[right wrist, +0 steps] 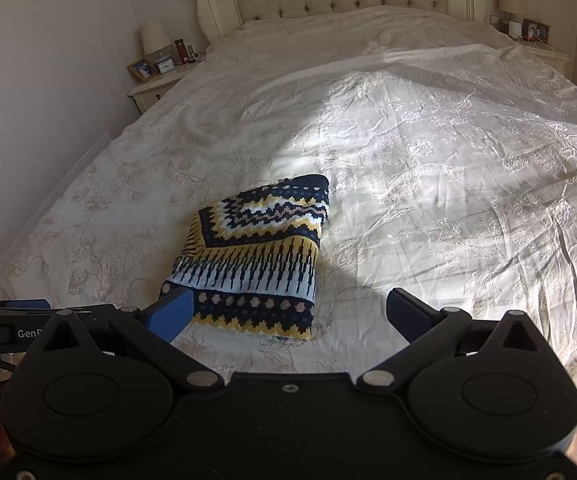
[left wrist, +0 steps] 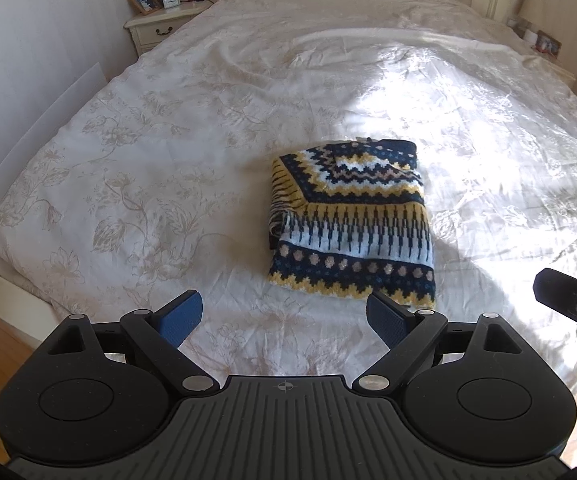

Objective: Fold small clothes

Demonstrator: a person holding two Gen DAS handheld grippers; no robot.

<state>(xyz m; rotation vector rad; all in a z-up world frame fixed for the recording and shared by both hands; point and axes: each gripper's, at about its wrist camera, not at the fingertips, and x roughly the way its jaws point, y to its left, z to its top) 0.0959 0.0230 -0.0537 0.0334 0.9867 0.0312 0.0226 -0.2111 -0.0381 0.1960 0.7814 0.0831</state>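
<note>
Sweater (left wrist: 350,222), knitted in navy, yellow and white, is seen folded into a compact rectangle on the bedspread (left wrist: 168,140), near the bed's foot edge, half in sun. Left gripper (left wrist: 284,320) is held just short of the sweater's near edge, blue fingers (left wrist: 180,320) spread wide, nothing gripped. Right gripper (right wrist: 288,314) is held likewise at the near edge, fingers wide apart and empty; its left finger (right wrist: 170,314) overlaps the sweater's near-left corner in view, contact cannot be told.
</note>
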